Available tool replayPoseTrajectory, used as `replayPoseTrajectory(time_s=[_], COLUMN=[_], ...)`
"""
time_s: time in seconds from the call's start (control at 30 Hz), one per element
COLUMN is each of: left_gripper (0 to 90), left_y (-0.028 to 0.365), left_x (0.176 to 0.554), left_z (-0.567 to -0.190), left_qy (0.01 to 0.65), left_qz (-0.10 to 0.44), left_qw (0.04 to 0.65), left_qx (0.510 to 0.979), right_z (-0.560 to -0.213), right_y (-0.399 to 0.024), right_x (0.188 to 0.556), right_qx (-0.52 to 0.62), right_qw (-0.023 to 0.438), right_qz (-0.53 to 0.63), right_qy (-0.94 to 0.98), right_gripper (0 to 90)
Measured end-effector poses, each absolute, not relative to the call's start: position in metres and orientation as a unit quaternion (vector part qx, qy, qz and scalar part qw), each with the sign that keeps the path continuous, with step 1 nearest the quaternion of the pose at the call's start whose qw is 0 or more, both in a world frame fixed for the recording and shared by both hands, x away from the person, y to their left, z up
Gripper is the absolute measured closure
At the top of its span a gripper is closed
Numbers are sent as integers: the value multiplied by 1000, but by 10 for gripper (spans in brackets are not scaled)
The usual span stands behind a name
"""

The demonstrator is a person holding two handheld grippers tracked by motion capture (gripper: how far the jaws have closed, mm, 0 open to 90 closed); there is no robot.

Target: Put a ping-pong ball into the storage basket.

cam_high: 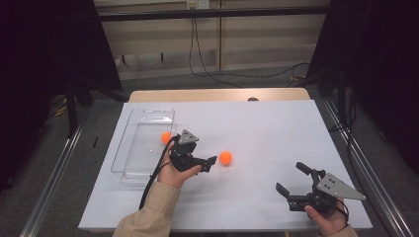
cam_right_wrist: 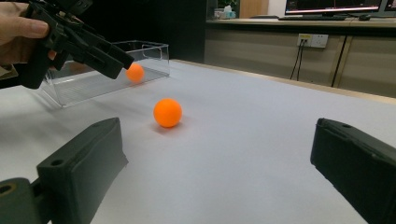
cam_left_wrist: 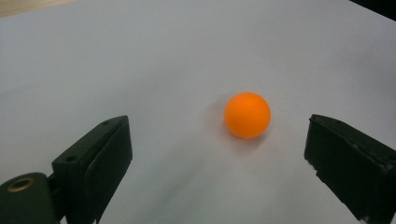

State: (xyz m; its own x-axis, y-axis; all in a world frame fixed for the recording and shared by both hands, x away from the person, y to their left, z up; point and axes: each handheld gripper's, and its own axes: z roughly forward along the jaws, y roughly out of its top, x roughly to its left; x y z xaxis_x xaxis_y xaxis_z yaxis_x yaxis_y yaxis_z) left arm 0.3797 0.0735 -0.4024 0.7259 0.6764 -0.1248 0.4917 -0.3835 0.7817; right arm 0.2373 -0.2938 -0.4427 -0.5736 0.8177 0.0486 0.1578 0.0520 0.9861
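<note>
Left gripper (cam_high: 210, 163) jaws spread, aimed at orange ball (cam_high: 226, 157) resting on white counter (cam_high: 267, 128) just right of them, untouched. Second ball (cam_high: 166, 137) in clear bin (cam_high: 143, 118), far left. Right gripper (cam_high: 291, 180) jaws spread, near right.

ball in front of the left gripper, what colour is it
Plain orange ball, no pattern; clearest in the left gripper view.

Even, soft light from above falls on the white table (cam_high: 257, 133), bright at its middle, while the room's sides sink into near black. The orange ball (cam_left_wrist: 247, 115) casts only a faint, short shadow beneath it. Both claw views look soft, with the black jaws close to the lens slightly blurred.
</note>
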Motion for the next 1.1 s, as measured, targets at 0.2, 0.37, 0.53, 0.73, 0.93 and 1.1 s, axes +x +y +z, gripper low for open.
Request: replayPoseTrajectory(time_s=[0.2,0.37,0.53,0.73,0.93,1.1], left_gripper=[75,75,75,75,75,75], left_y=[71,68,64,61,56,52], left_x=[380,379,378,379,379,378], left_z=[-404,-406,-408,-411,-415,-418], left_qy=[352,349,348,344,344,339], left_qz=[109,107,105,108,100,99], left_qw=[428,427,428,423,421,418], left_qx=[825,827,828,831,834,837], right_z=[-443,-443,-443,-443,-443,-443], right_y=[-294,-294,-294,-294,-294,-294], right_x=[237,237,237,237,237,237], right_qx=[366,366,365,366,366,367], right_qw=[282,283,282,283,283,283], right_qz=[584,584,584,584,584,584], right_qy=[667,667,667,667,667,667], right_gripper=[22,22,22,22,22,22])
